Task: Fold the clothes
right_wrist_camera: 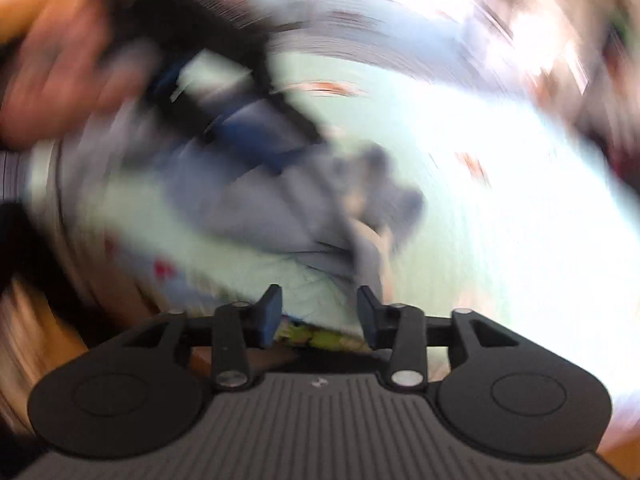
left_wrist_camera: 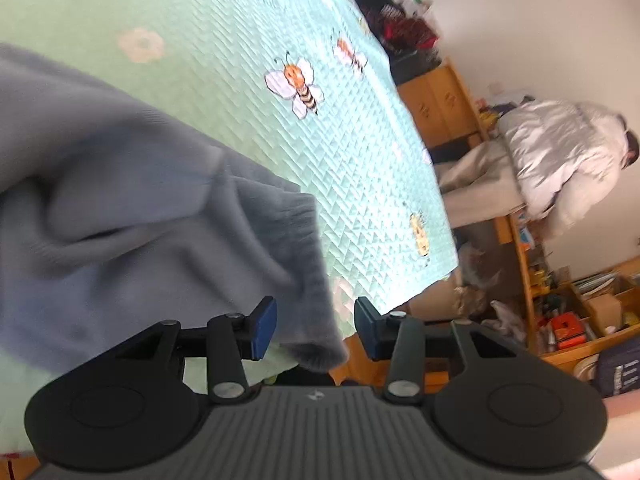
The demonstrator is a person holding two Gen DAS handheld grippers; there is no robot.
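Bed (left_wrist_camera: 248, 20) under a pale green quilted cover printed with bees fills the left wrist view, a person in a white padded jacket (left_wrist_camera: 560, 160) bent over by wooden shelves beyond it; grey knit garment (left_wrist_camera: 120, 200) lies rumpled on the cover, one ribbed corner hanging off the near edge. Left claw (left_wrist_camera: 316, 326) stands open, that corner between the pads, neither pressing it; right claw (right_wrist_camera: 319, 316) stands open on nothing, garment (right_wrist_camera: 280, 208) bunched just ahead, view heavily blurred.
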